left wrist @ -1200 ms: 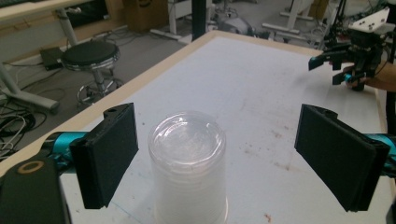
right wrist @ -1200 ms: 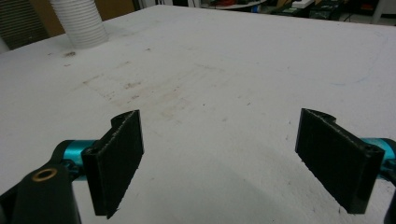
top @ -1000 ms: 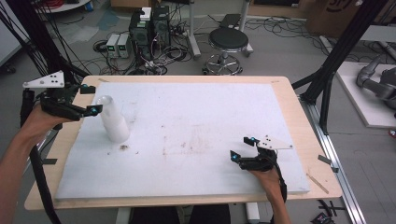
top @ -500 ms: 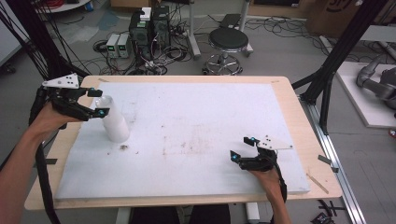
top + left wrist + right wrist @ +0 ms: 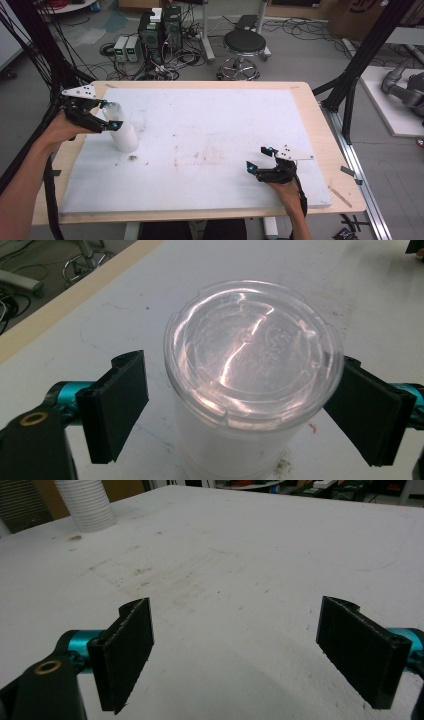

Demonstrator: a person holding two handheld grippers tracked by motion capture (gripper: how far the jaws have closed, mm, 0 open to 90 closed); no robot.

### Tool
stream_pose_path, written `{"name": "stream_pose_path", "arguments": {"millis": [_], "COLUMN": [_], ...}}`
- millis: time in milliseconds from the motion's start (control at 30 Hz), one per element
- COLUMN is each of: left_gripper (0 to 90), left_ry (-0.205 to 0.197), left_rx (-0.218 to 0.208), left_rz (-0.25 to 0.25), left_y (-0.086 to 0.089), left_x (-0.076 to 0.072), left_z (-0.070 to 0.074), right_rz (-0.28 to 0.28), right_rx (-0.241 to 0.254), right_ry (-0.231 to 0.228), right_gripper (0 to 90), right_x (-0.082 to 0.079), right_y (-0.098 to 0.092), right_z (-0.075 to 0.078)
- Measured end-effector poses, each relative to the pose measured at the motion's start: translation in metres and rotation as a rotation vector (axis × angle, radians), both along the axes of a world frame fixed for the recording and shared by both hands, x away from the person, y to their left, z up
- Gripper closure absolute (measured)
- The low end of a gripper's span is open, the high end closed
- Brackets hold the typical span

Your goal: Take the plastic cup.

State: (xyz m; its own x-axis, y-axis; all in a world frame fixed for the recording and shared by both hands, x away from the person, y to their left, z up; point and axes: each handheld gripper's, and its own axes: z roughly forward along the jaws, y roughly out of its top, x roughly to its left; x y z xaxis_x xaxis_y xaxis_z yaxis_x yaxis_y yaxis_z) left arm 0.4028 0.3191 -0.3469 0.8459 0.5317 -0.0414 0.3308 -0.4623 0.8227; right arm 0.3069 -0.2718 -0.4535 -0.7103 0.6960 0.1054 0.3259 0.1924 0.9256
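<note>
White cup stack (image 5: 123, 132) with a clear plastic lid (image 5: 252, 352) stands upright on the white sheet (image 5: 210, 125) covering the counter (image 5: 327, 145), near the sheet's left edge. Left hand-held gripper (image 5: 106, 115) sits at the top of the cup stack, jaws wide open on either side of the lid; in the left gripper view the right jaw looks at or almost at the lid rim, the left jaw has a clear gap, nothing gripped yet. Right hand-held gripper (image 5: 258, 160) is well apart from the cup stack, low over the sheet toward its front right, jaws wide open and empty; the cup stack (image 5: 85, 502) shows far off in its view. Risks, as judgement: the stack is tall and narrow, so an off-centre close would let one jaw push first and tip or slide it across the sheet. The lid is thin, glossy and probably flexible, so squeezing at rim height could pop it off or buckle it rather than hold the stack. If these are nested cups, a high grip might lift only the top ones and leave the rest behind. Right hand-held gripper is too far from the cup stack to steady it. Small dark speck (image 5: 133, 158) lies on the sheet just in front of the cup stack; likely harmless.
</note>
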Motion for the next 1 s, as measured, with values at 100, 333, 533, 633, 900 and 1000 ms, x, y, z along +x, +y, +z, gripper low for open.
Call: {"name": "stream_pose_path", "arguments": {"millis": [100, 333, 533, 633, 900, 1000], "left_gripper": [13.9, 16.0, 16.1, 19.0, 26.3, 28.0], "left_ry": [0.012, 0.028, 0.032, 0.031, 0.037, 0.036], "left_rx": [0.002, 0.000, 0.003, 0.001, 0.008, 0.010], "left_rz": [0.006, 0.008, 0.012, 0.004, -0.007, -0.008], "left_y": [-0.0008, -0.0004, -0.0042, -0.0059, -0.0059, -0.0059], "left_x": [0.0018, 0.0029, 0.0042, 0.0051, 0.0056, 0.0053], "left_z": [-0.0013, -0.0025, -0.0032, -0.0037, -0.0043, -0.0039], "right_rz": [-0.001, -0.002, -0.002, -0.003, -0.002, -0.001], "right_rx": [-0.001, -0.002, -0.004, -0.004, -0.004, -0.003], "right_ry": [-0.007, 0.000, -0.002, -0.001, -0.004, 0.000], "right_gripper": [14.9, 14.9, 14.9, 14.9, 14.9, 14.9], "right_x": [0.0004, 0.0001, 0.0002, 0.0001, 0.0007, 0.0006], "right_y": [-0.0001, 0.0002, 0.0003, 0.0002, 0.0000, 0.0002], "right_z": [-0.0001, 0.0000, 0.0000, 0.0000, -0.0001, 0.0000]}}
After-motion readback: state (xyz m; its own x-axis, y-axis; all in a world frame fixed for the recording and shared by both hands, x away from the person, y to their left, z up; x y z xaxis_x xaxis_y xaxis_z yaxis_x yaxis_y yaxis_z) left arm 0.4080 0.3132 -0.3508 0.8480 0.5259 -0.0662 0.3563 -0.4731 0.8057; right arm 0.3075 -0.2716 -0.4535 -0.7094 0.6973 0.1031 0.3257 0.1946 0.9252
